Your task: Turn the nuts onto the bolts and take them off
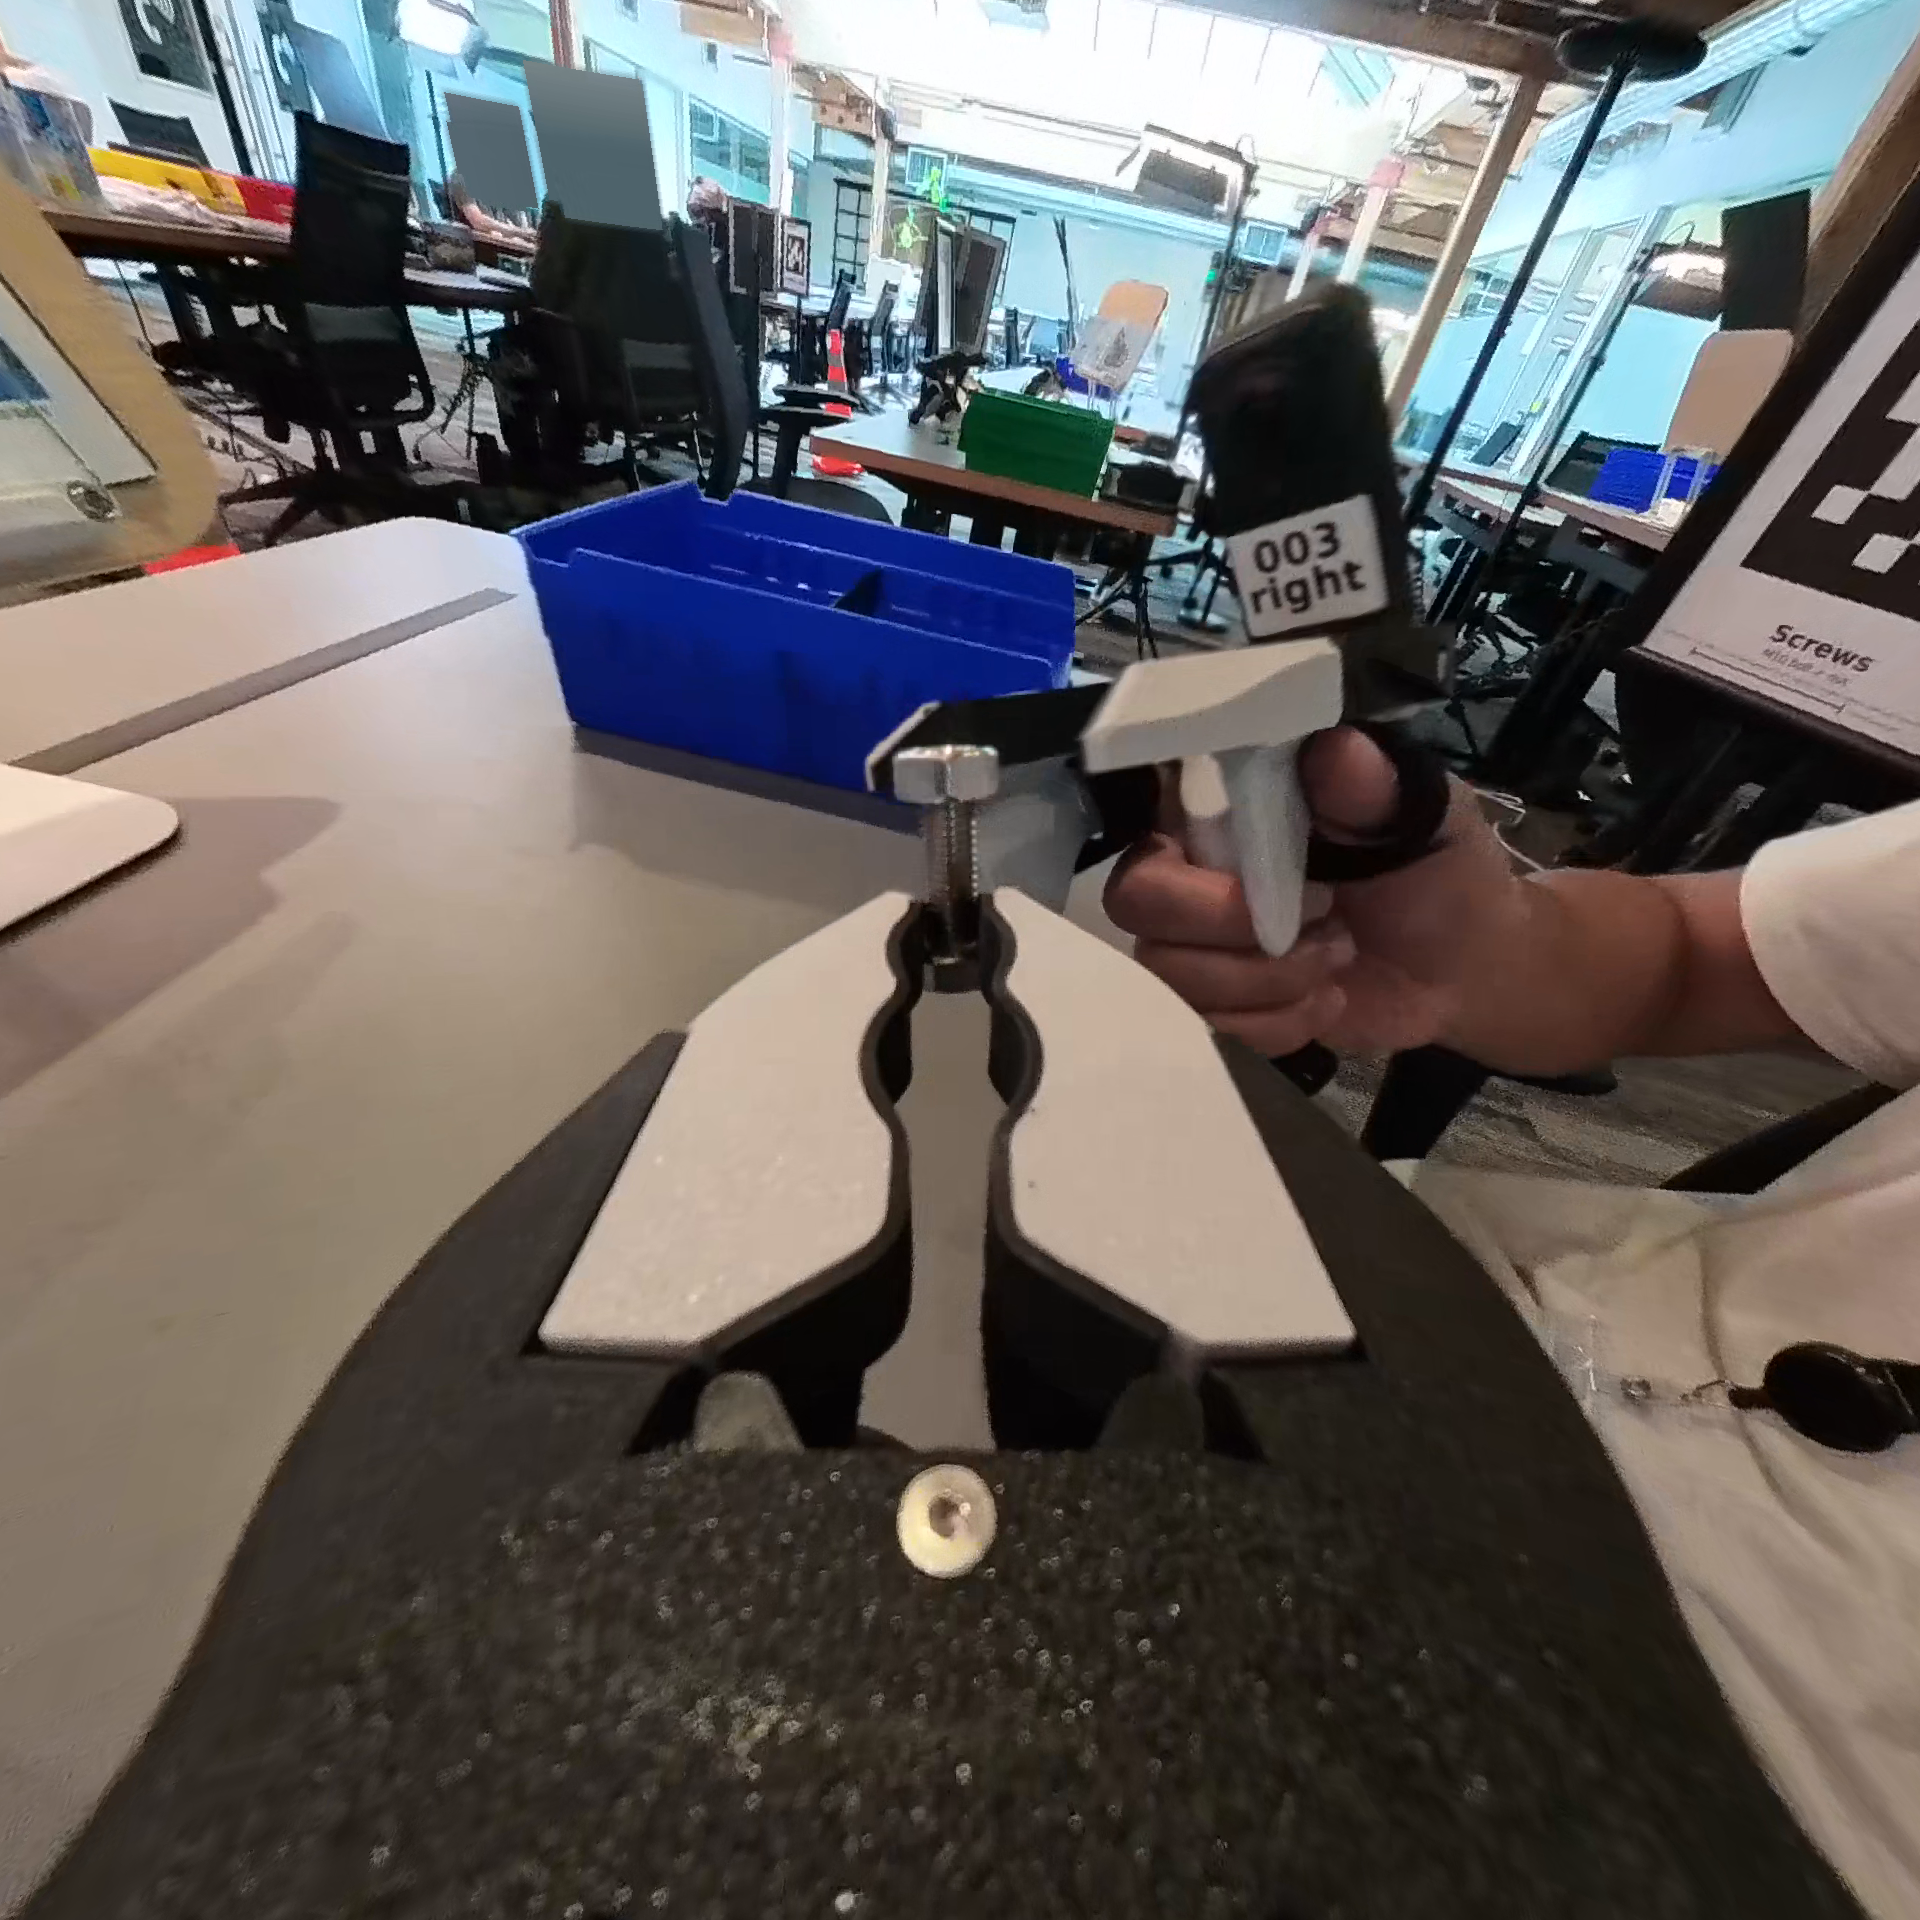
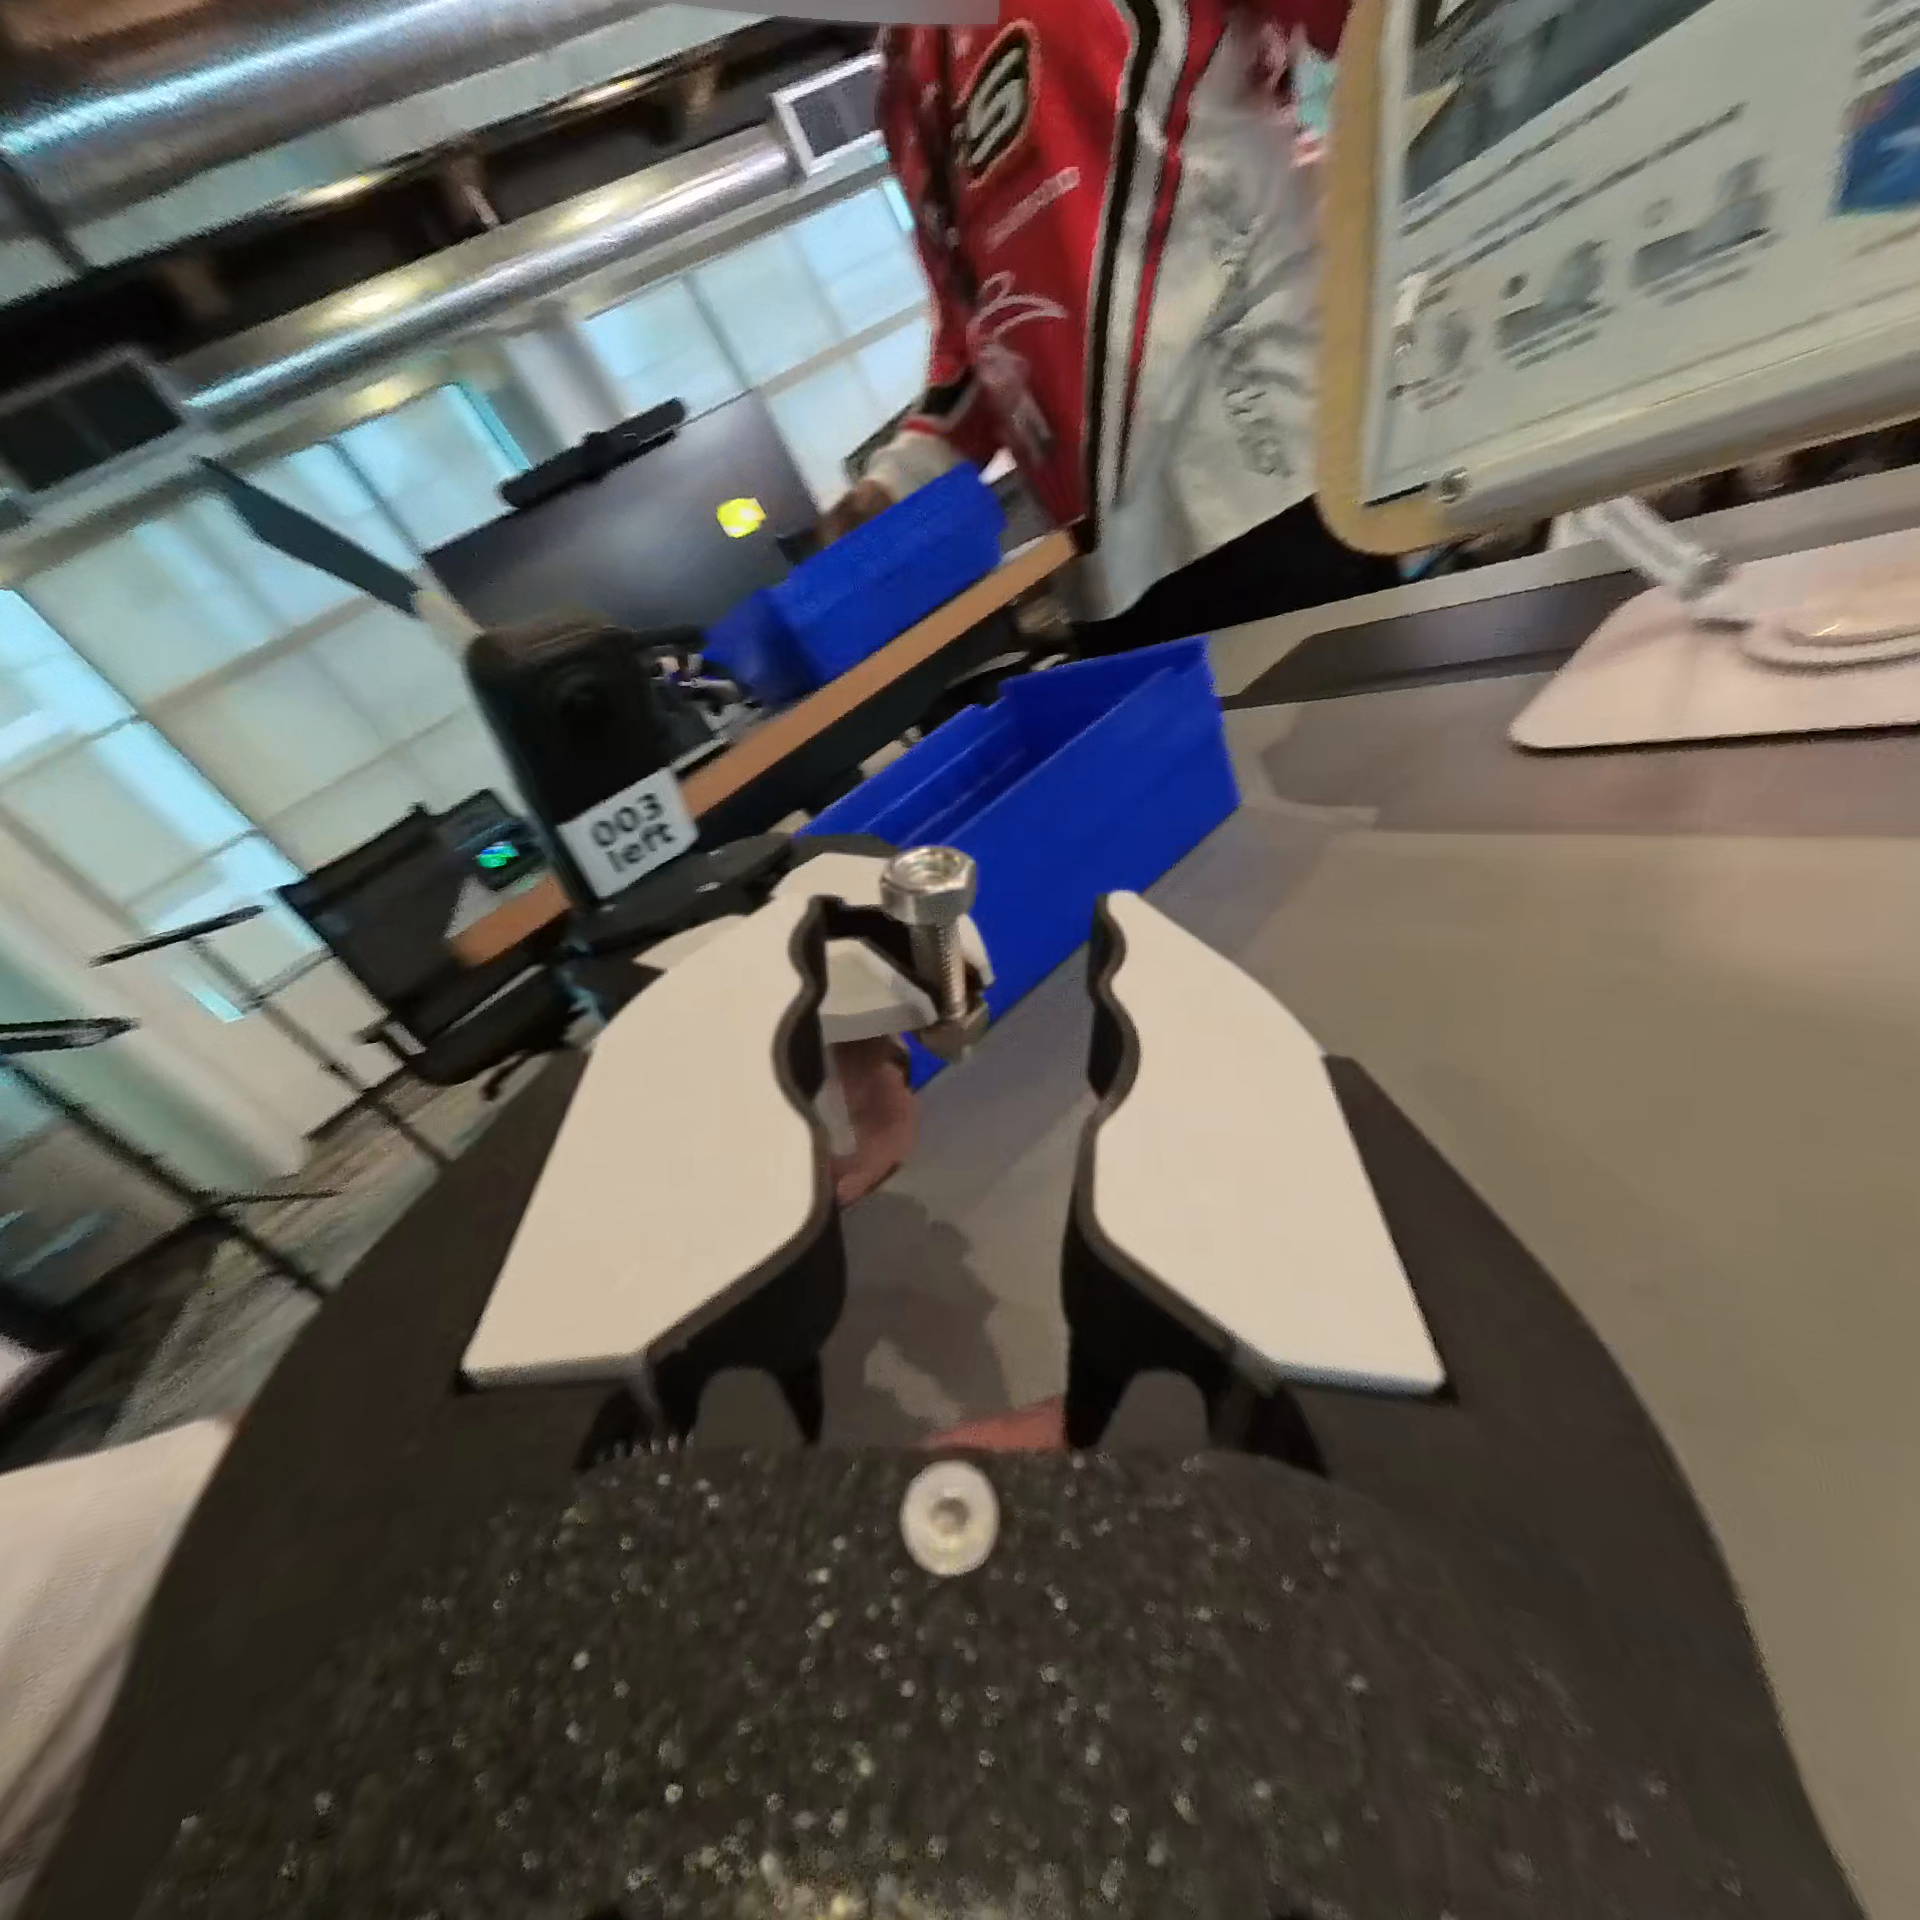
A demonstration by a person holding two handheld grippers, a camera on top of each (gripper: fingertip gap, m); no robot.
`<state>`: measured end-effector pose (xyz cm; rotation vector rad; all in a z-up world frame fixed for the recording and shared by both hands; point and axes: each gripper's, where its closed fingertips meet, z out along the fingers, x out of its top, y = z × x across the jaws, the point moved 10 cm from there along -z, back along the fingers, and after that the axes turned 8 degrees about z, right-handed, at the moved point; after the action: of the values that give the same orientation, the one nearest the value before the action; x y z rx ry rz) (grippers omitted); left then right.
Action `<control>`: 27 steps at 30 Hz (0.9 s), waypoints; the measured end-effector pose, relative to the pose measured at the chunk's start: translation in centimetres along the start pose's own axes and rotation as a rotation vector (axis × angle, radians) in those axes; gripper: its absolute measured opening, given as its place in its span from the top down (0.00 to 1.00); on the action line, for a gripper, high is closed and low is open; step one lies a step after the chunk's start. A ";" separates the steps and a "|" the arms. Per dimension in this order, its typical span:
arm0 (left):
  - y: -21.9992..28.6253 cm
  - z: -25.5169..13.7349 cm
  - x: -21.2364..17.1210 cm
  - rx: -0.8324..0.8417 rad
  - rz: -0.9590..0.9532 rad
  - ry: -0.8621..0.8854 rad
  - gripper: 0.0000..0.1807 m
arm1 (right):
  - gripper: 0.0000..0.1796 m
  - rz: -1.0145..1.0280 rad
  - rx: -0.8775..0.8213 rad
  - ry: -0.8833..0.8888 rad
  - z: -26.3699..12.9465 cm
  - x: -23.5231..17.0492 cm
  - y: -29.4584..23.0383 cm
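A silver bolt (image 1: pixel 948 852) stands upright above the grey table (image 1: pixel 364 831). My left gripper (image 1: pixel 948 940) is shut on its lower shank, near the fingertips. A hex piece (image 1: pixel 945 774) caps the top. In the right wrist view this piece (image 2: pixel 928 878) shows a round hollow, like a nut, and a second hex piece (image 2: pixel 958 1029) sits below the left gripper (image 2: pixel 904 982). My right gripper (image 2: pixel 956 914) is open, its fingers wide apart. The top hex piece lies between its tips, nearer the left finger. In the left wrist view the right gripper (image 1: pixel 987 790) comes in from the right, held by a hand (image 1: pixel 1299 935).
A blue bin (image 1: pixel 800 644) stands on the table just behind the bolt; it also shows in the right wrist view (image 2: pixel 1070 821). A white monitor base (image 1: pixel 62 842) lies at the left. A sign board (image 1: pixel 1818 468) stands at the right. A person in a red and white jersey (image 2: pixel 1091 260) stands beyond the table. Only a small space, under 4 cm, lies between the two pairs of fingers. From either gripper's tips it is about 40 cm to the white monitor base (image 1: pixel 62 842).
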<state>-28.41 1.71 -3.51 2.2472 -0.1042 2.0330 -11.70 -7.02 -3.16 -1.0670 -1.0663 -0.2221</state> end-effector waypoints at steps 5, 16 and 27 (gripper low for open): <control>-0.2 0.1 -0.2 0.008 -0.002 -0.015 0.95 | 0.75 -0.041 -0.055 -0.013 1.1 -0.7 -0.5; 0.0 -0.1 -0.3 -0.139 -0.084 0.019 0.95 | 0.90 -0.086 0.265 -0.185 1.2 0.9 0.9; 0.6 0.3 -0.2 -0.539 -0.316 0.150 0.95 | 0.90 -0.395 0.862 -0.416 2.5 3.7 0.8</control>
<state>-28.21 1.11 -3.67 1.6638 -0.2348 1.7372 -10.83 -3.43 -0.54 -0.1125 -1.5432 0.1574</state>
